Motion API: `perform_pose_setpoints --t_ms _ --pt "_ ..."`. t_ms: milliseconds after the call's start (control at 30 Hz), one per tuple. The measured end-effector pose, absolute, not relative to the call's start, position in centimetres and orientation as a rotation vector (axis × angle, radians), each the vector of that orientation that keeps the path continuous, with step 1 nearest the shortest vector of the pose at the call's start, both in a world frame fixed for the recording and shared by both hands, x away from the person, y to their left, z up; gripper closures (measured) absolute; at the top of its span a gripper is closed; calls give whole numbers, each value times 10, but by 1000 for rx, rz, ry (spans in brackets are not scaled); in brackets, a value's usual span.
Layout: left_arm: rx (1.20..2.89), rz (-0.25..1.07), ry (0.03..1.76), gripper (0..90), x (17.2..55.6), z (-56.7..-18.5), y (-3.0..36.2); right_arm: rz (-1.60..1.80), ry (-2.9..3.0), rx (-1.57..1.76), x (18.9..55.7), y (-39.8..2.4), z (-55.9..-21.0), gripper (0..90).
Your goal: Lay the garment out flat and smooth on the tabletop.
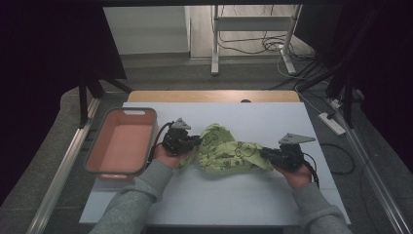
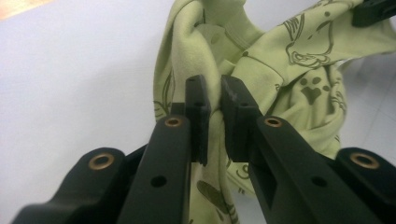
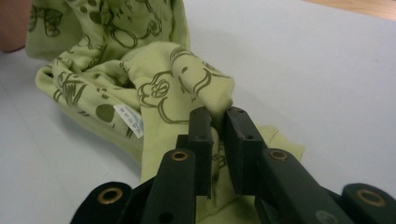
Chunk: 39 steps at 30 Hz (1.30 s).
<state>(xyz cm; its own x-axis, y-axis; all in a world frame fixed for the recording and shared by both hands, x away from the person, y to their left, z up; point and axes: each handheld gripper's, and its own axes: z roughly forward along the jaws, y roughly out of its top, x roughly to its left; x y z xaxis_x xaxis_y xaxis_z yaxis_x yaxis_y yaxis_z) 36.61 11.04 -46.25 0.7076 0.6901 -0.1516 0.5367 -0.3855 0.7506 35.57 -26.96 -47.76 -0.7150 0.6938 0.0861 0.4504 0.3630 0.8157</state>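
Sitting apparently empty: pink bin [image 1: 122, 141]

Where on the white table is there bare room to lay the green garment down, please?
The widest free patch is the white table in front of the green garment, between the two sleeves. Another bare strip lies behind the garment, up to the wooden edge. It is crowded on the left, where the pink bin sits close beside the left gripper.

Left gripper [image 1: 194, 142]: held in left hand [image 1: 165, 155], pointing right, jaws clamped together. Right gripper [image 1: 264, 153]: held in right hand [image 1: 298, 174], pointing left, jaws clamped together. Both forearms grey-sleeved, entering from the bottom edge
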Motion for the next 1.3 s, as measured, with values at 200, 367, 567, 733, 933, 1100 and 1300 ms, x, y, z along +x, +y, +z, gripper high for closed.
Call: perform_pose_setpoints --t_ms 200,367,567,733,933,1100,1300 --pt "2060 239 926 811 356 -462 117 1266 2385 995 342 -272 -481 820" --pt "2037 243 919 812 351 -464 120 1274 2396 979 333 -272 -481 842" --pt "2006 238 918 812 347 -468 123 1270 2424 963 329 -270 -483 864" --pt "1993 229 908 812 344 -469 125 1268 2423 961 329 -269 -483 864" --pt "1992 232 881 812 337 -464 126 1290 2400 961 329 -272 -481 842" --pt "1987 229 863 811 335 -463 124 1314 2343 934 332 -272 -471 669" --pt "1985 224 860 811 334 -463 125 1347 2303 925 357 -256 -454 589"
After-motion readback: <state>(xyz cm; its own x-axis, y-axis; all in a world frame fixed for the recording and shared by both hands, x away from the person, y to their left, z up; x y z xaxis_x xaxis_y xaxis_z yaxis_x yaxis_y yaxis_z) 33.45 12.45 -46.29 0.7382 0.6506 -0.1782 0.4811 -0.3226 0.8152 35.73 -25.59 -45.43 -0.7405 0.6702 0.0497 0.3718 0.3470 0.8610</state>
